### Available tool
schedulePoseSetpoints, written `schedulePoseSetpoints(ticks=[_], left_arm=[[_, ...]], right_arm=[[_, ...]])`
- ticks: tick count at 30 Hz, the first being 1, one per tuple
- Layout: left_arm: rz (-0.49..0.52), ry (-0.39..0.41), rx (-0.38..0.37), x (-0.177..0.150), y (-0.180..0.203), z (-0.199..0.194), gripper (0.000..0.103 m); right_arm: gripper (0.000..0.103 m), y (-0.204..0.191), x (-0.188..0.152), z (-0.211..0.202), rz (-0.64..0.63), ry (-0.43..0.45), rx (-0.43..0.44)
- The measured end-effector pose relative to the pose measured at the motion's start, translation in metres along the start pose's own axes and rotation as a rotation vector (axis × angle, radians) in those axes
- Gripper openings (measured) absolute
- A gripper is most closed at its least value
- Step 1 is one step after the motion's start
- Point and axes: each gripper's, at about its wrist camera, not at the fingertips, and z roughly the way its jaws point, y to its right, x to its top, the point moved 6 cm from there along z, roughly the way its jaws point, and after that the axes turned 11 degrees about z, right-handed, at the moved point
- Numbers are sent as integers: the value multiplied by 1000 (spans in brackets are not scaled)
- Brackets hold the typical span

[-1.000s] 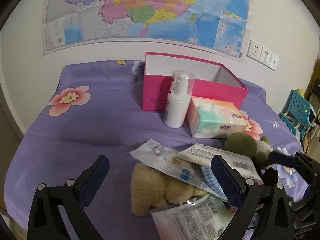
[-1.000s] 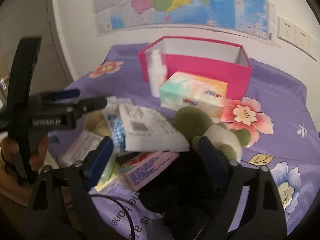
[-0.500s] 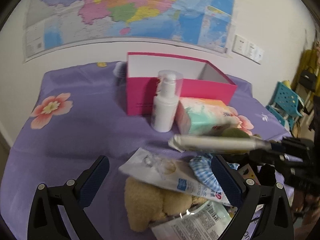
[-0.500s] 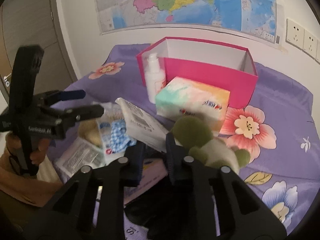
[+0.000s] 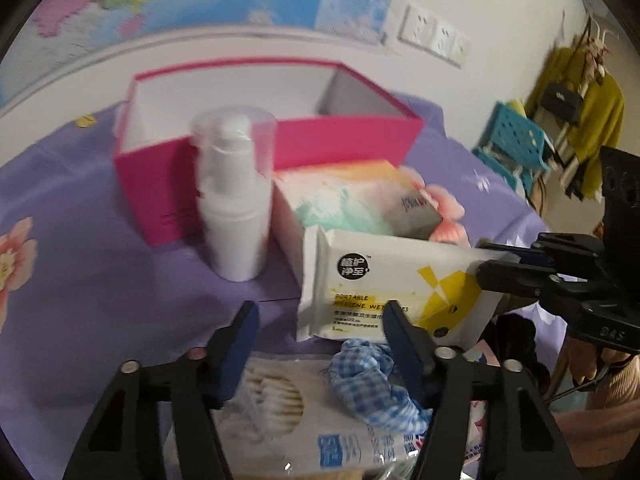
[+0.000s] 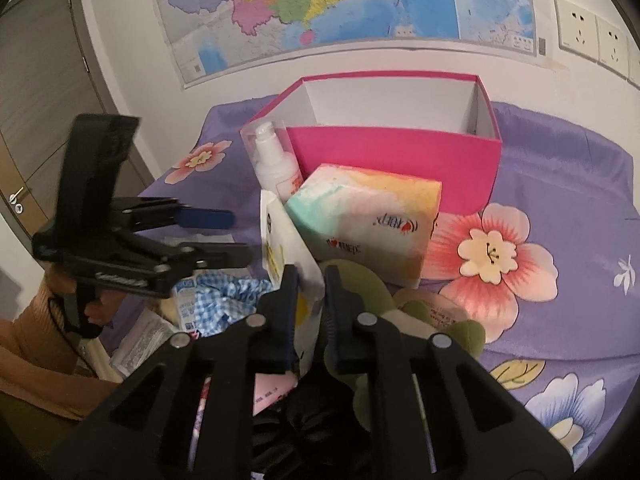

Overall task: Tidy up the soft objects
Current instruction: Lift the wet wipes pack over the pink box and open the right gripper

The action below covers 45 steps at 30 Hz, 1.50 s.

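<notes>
over the near edge of the bed (image 6: 560, 168) | right gripper (image 6: 308, 280) clamped on wet wipes pack (image 5: 392, 292), now lifted off the pile | left gripper (image 5: 320, 328) apart, narrower than before | pink box (image 6: 400, 160) likely next

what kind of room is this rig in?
Probably a bedroom or living space at home: a purple floral sheet covers the surface, a wall map hangs above, and clothes hang on a rack beside it.

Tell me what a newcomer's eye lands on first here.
First, the white wet-wipes pack, held up off the pile by the right hand-held gripper clamped on its edge. Behind it, the open pink box stands on the purple floral cloth, with a pump bottle and a tissue pack in front.
</notes>
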Motion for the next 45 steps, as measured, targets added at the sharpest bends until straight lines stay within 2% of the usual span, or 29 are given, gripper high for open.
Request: schedulePoseSetpoints(ticks=[5, 13, 15, 18, 24, 27, 35, 40, 45], left_arm=[[67, -42, -40, 4, 10, 15, 57], [53, -71, -152, 10, 5, 24, 63], [54, -63, -155, 10, 8, 22, 63], [66, -39, -152, 11, 16, 18, 55], [57, 24, -114, 15, 18, -6, 51], [69, 76, -69, 25, 20, -30, 51], [108, 205, 51, 68, 14, -85, 51], [82, 221, 111, 100, -8, -94, 51], [24, 183, 140, 117, -41, -76, 51]], right_arm=[[18, 3, -15, 0, 18, -29, 3], [10, 7, -16, 2, 26, -18, -12], [10, 7, -14, 2, 36, -17, -5], [10, 4, -12, 1, 39, -12, 10], [9, 0, 1, -11, 46, 13, 29], [9, -8, 14, -21, 33, 32, 60], [9, -26, 80, -44, -16, 122, 137], [9, -23, 123, -32, 8, 138, 174], [9, -18, 160, 3, 39, 111, 184]])
